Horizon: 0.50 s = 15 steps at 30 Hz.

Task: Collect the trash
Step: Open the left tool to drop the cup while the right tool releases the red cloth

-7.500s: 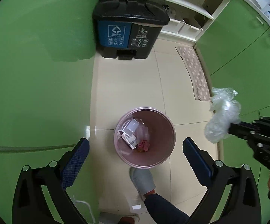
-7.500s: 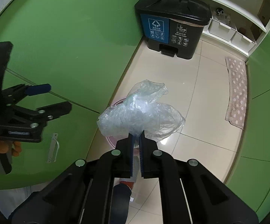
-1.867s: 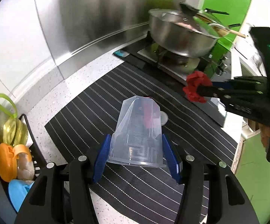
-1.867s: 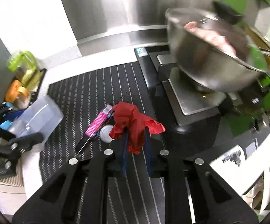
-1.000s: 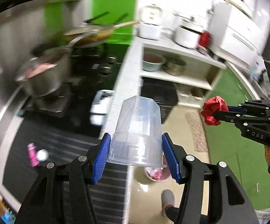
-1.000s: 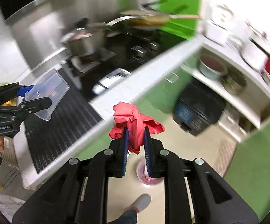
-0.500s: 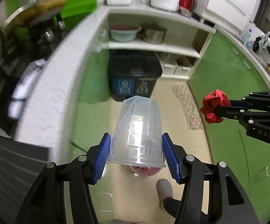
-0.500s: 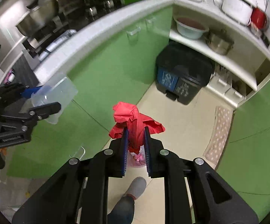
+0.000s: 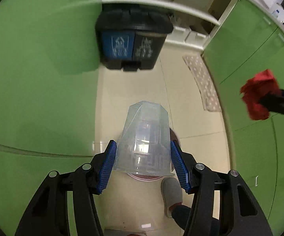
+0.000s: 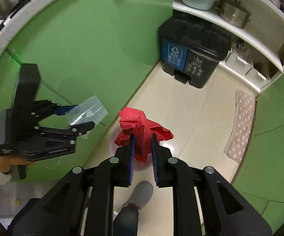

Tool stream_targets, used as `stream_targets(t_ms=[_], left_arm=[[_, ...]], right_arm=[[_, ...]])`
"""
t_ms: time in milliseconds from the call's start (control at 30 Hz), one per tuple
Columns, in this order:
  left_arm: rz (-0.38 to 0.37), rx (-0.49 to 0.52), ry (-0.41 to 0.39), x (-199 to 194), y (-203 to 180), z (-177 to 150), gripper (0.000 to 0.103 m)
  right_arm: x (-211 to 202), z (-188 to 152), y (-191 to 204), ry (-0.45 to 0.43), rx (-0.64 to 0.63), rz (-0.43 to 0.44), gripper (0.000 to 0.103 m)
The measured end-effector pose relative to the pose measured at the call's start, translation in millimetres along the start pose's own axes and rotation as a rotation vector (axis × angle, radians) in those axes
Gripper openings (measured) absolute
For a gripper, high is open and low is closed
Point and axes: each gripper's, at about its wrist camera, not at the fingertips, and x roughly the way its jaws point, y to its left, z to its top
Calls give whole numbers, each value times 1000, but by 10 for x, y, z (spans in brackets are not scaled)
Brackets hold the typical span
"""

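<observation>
My left gripper (image 9: 143,158) is shut on a clear plastic cup (image 9: 145,137), held above a pink waste bin (image 9: 173,135) on the floor; the cup hides most of the bin. In the right wrist view the left gripper (image 10: 83,118) and the cup (image 10: 88,113) show at left. My right gripper (image 10: 143,145) is shut on a crumpled red wrapper (image 10: 142,127), over the pink bin (image 10: 113,143), of which only a rim shows. The red wrapper (image 9: 259,102) also shows at right in the left wrist view.
A black two-part pedal bin (image 9: 131,37) (image 10: 191,49) stands at the far wall under white shelves (image 10: 230,25). Green cabinet doors (image 9: 33,78) line both sides. A spotted mat (image 10: 241,125) lies on the tiled floor. The person's grey slipper (image 9: 171,194) is beside the pink bin.
Both grippers have swung from the counter and stove down toward the floor, still holding the cup and the red wrapper. They have come closer above the pink bin.
</observation>
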Motion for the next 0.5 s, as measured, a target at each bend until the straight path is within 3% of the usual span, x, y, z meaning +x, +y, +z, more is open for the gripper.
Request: stream_targets(t_ms=[167, 200, 267, 300, 500], left_arm=[[-15, -8, 47, 464, 33, -63, 58], [-15, -9, 50, 498, 38, -68, 63], [-18, -18, 54, 583, 54, -92, 90], [-21, -24, 47, 591, 69, -99, 96], [8, -36, 61, 618, 114, -152, 96]], right_arm=[[336, -164, -136, 24, 21, 1, 15], [399, -194, -149, 29, 22, 3, 15], [486, -236, -166, 36, 26, 7, 15], [517, -251, -176, 39, 28, 9, 15], [636, -317, -183, 45, 30, 20, 15]])
